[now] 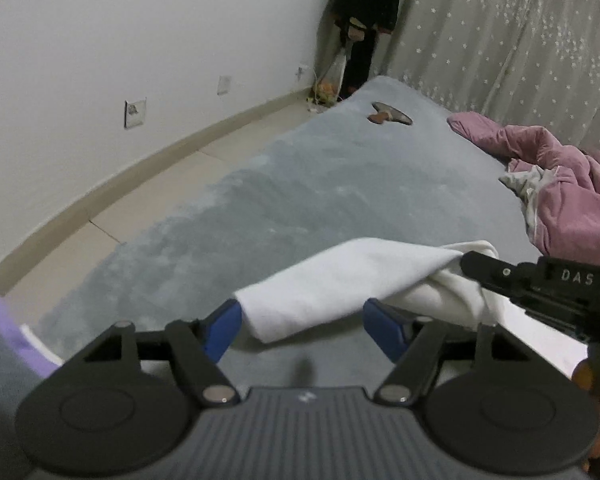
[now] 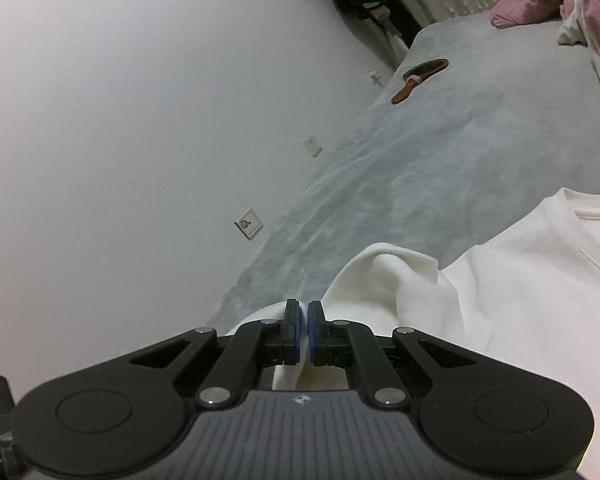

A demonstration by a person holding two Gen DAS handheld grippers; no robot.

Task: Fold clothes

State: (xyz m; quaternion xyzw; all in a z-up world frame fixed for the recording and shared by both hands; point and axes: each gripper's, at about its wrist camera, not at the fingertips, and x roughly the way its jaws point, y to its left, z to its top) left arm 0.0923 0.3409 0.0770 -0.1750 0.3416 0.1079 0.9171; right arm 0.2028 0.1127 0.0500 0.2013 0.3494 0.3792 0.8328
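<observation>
Black gripper (image 1: 302, 330), blue pads (image 1: 221, 330)

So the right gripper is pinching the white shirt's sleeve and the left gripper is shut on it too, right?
Not quite. The left gripper is open: in the left wrist view its blue pads sit wide apart with the sleeve lying between them, ungripped. The right gripper is indeed shut on the white shirt, as the right wrist view shows.

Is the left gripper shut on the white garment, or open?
Open. The left gripper's blue fingers stand wide apart, with the white garment's sleeve end lying loose between them. The right gripper is shut on the cloth.
</observation>
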